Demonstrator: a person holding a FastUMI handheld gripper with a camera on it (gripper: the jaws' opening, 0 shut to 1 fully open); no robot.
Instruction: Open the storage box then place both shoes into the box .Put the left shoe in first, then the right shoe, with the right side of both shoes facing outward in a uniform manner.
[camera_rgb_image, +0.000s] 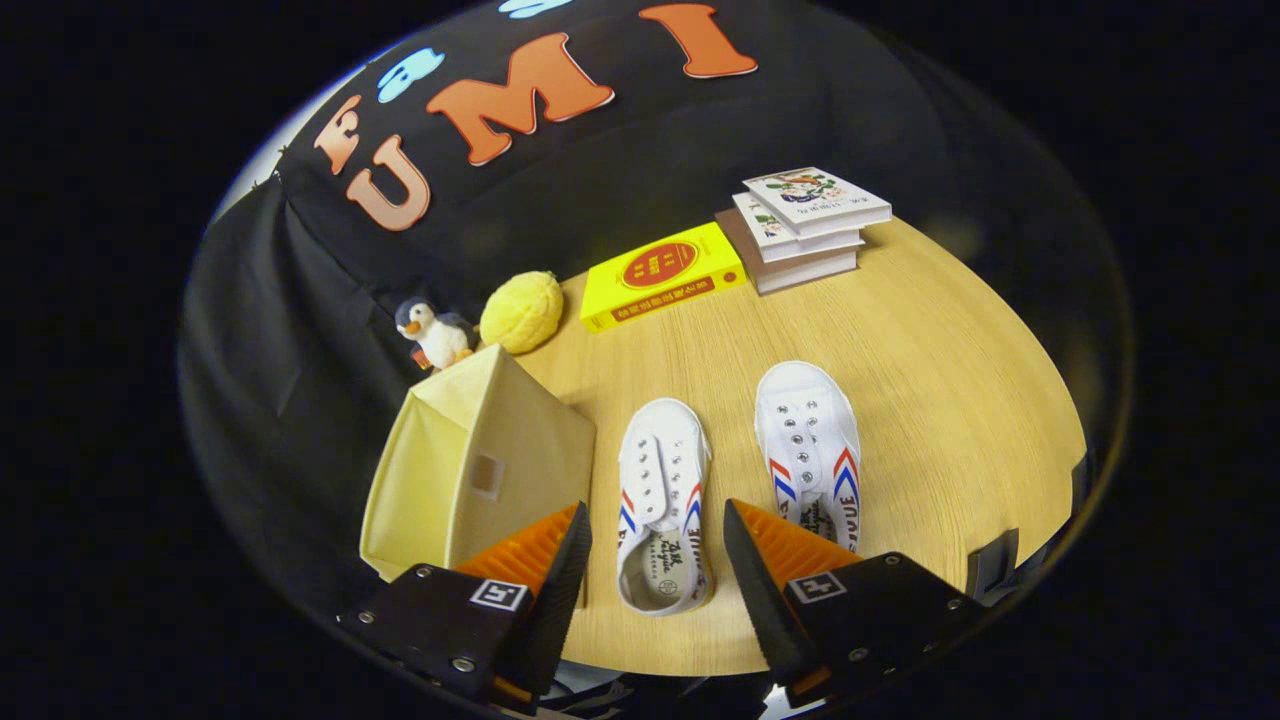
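Shoes side by side, box shut, gripper spread above

Gripper (655, 560) fingers stand wide apart at the bottom centre of the frame, clamped on nothing; the heel end of the left shoe (663, 503) shows in the gap between them. This white shoe lies on the wooden counter (940, 400) with its toe pointing to the upper part of the frame. The right shoe (810, 450) lies just beside it toward the right, apart from it, its toe the same way; its heel is hidden behind the right finger.

At lower left sits the storage box (480, 470), pale yellow fabric, its lid closed, so nothing inside can be seen. Its near lower corner is covered by the left finger.

In the upper middle of the frame, a toy penguin (435, 333) stands behind the box, its lower part cut off by the lid's edge. A fuzzy yellow ball (522, 311) sits just right of it, then a yellow book (665, 275) lying flat, then a stack of books (805, 225) at upper right. Print on the covers is too small to make out.
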